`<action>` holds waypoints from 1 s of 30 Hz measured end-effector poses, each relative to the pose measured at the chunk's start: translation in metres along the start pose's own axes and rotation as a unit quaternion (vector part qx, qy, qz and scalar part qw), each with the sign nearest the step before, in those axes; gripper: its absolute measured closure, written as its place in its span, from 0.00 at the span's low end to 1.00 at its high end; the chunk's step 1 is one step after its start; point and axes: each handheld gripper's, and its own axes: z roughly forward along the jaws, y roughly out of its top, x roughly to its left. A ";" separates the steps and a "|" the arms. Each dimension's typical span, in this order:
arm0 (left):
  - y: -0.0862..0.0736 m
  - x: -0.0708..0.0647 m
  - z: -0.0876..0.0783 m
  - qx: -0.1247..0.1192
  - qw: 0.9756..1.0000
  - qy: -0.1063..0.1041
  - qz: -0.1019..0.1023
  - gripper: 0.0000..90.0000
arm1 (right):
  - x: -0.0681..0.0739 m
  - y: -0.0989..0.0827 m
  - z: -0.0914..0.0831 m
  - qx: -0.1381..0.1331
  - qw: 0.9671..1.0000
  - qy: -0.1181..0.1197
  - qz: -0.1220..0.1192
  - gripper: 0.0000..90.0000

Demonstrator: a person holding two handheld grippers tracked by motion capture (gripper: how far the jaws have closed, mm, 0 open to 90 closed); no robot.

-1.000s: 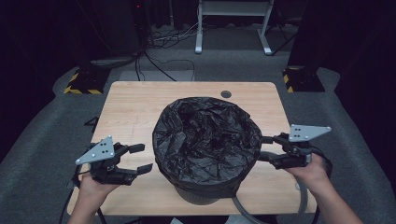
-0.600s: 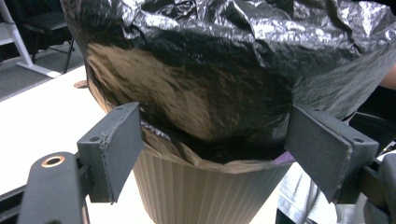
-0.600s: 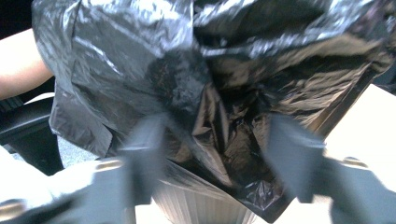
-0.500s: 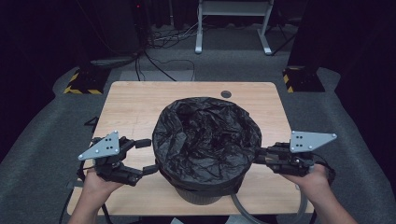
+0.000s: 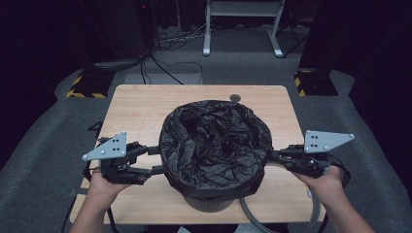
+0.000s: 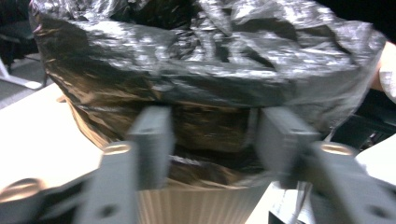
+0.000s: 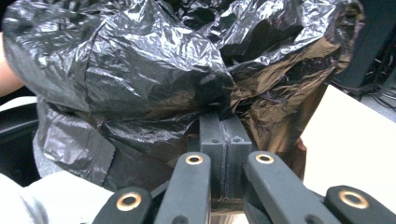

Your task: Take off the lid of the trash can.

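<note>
Now | left tool (image 5: 154, 160): jaws half-spread, closing around black bag (image 5: 214, 141) | right tool (image 5: 270, 156): pinching bag film

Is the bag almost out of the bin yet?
Not yet. Done: the right gripper has pinched the black bag at its edge. In hand: the left gripper has been closing on the opposite side, fingers apart. Left: the bag covers the bin rim; lifting it out remains.
</note>
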 end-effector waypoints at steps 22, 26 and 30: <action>-0.016 -0.002 -0.015 -0.036 0.999 0.032 -0.023 1.00 | -0.008 -0.006 -0.001 -0.011 1.000 -0.010 0.010 1.00; -0.014 0.002 -0.026 -0.067 0.995 0.055 -0.051 0.71 | -0.013 -0.005 -0.002 -0.007 1.000 -0.023 0.013 1.00; -0.003 0.007 -0.028 -0.081 0.992 0.064 -0.070 0.44 | -0.019 -0.004 -0.001 -0.005 0.999 -0.035 0.020 1.00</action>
